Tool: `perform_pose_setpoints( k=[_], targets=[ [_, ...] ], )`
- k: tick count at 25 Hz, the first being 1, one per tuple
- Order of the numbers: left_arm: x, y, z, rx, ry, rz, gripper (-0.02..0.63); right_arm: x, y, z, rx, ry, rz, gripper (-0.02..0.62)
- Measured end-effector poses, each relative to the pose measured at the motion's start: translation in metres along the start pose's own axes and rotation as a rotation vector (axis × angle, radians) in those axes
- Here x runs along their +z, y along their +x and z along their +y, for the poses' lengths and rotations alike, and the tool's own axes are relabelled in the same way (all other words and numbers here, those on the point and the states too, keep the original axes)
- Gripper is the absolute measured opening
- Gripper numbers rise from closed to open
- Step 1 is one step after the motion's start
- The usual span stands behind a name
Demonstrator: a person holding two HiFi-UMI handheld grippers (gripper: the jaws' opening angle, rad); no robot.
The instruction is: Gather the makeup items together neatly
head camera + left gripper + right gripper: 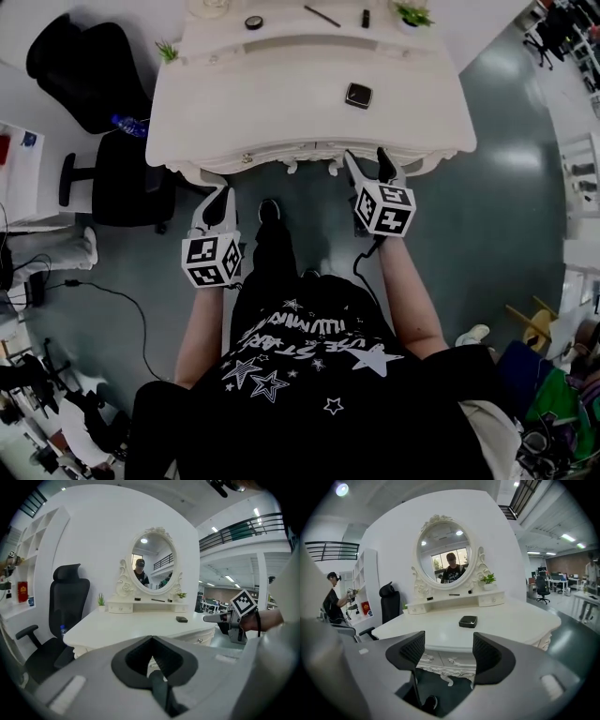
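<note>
White vanity (281, 103) is filling the head view's top. A compact (358, 95) is lying on it, at 12 o'clock from the right gripper (367, 164), whose jaws are standing wide and empty. The left gripper (218, 197), at its 8 o'clock, is keeping its jaws together, empty.

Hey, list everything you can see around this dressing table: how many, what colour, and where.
dressing table: one, white, in front of the person
oval mirror: one, white ornate frame, at the table's back
compact case: one, black, on the tabletop, right of centre
small round item: one, dark, on the back shelf
pencil: one, dark, on the back shelf
small tube: one, dark, on the shelf right of the pencil
potted plants: two, green, one at the shelf's right end, one left of the shelf
office chair: one, black, left of the table
water bottle: one, blue cap, by the chair
left gripper: jaws together, empty
right gripper: jaws apart, empty
</note>
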State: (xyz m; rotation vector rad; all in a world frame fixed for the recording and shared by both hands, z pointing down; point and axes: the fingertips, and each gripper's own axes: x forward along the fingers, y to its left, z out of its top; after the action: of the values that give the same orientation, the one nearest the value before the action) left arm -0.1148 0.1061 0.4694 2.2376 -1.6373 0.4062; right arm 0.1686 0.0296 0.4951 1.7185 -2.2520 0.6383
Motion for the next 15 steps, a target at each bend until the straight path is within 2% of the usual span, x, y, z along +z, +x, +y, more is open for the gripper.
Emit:
perform_pose_setpoints(
  k=[8, 15],
  targets=[
    [0.037, 0.08, 0.039, -0.088, 0.027, 0.026, 0.0, 0.025, 0.069, -0.013, -0.113, 0.058, 0.055, 0.371],
    [0.065, 0.14, 0.081, -0.141, 0.039, 0.033, 0.0, 0.03, 0.128, -0.037, -0.243, 0.094, 0.152, 0.402]
  ],
)
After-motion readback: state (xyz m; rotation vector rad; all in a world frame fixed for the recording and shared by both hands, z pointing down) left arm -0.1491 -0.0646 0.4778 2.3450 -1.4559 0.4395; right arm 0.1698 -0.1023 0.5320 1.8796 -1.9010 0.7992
